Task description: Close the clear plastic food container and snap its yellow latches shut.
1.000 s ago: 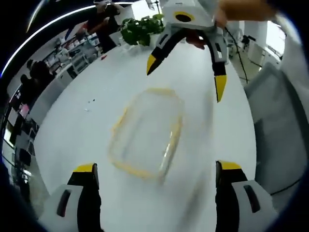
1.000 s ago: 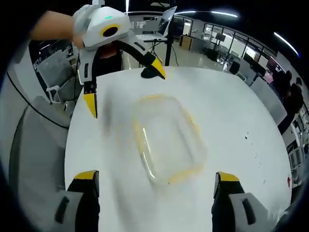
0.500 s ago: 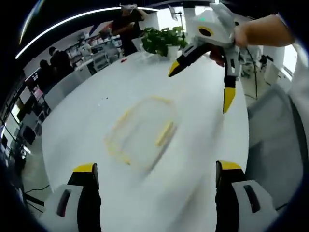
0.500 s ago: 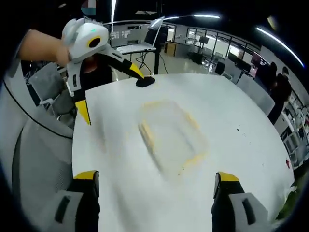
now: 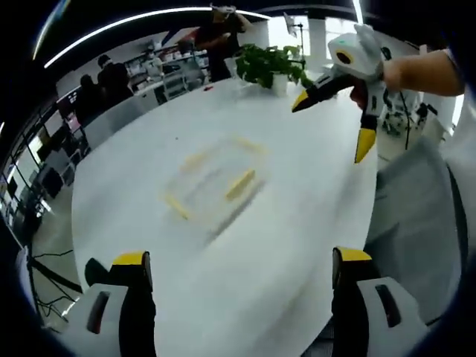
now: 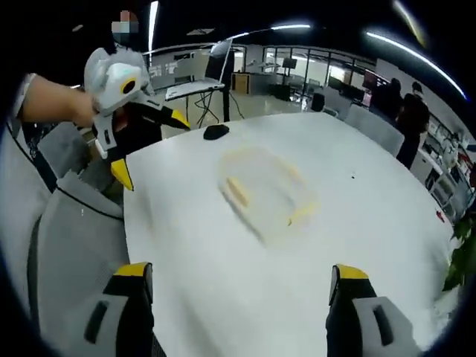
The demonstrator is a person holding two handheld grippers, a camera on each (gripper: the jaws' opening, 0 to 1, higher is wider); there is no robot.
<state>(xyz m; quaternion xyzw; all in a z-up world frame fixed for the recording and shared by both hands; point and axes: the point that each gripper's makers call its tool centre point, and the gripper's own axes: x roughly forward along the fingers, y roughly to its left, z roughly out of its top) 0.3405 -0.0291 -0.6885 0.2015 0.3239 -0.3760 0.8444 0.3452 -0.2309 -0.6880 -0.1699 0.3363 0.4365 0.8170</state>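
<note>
I have the clear plastic food container (image 5: 214, 184) lying out in the middle of the white table (image 5: 149, 245), well away from every edge, and blurred in both views. Its yellow latches (image 5: 240, 184) show as smeared yellow strips along its sides; I cannot tell whether the lid is seated or whether any latch is snapped down.

In the left gripper view my left gripper (image 5: 236, 269) stands with its jaws wide apart, nothing between them, well short of the container. The right gripper (image 5: 333, 111) comes in at the upper right, held in a hand (image 5: 416, 73) above the table's far right edge — its yellow-tipped jaws are spread wide and empty. A potted green plant (image 5: 265, 65) sits near the far edge, with people standing beyond it.

In the right gripper view the container (image 6: 264, 191) again lies mid-table, apart from both tools. The right gripper (image 6: 236, 269) has its jaws wide and empty. The left gripper (image 6: 146, 141) hangs over the table's left edge — open too, gripping nothing. A small black object (image 6: 216, 132) rests near the far edge, and a grey chair (image 6: 71, 245) stands beside the left edge.
</note>
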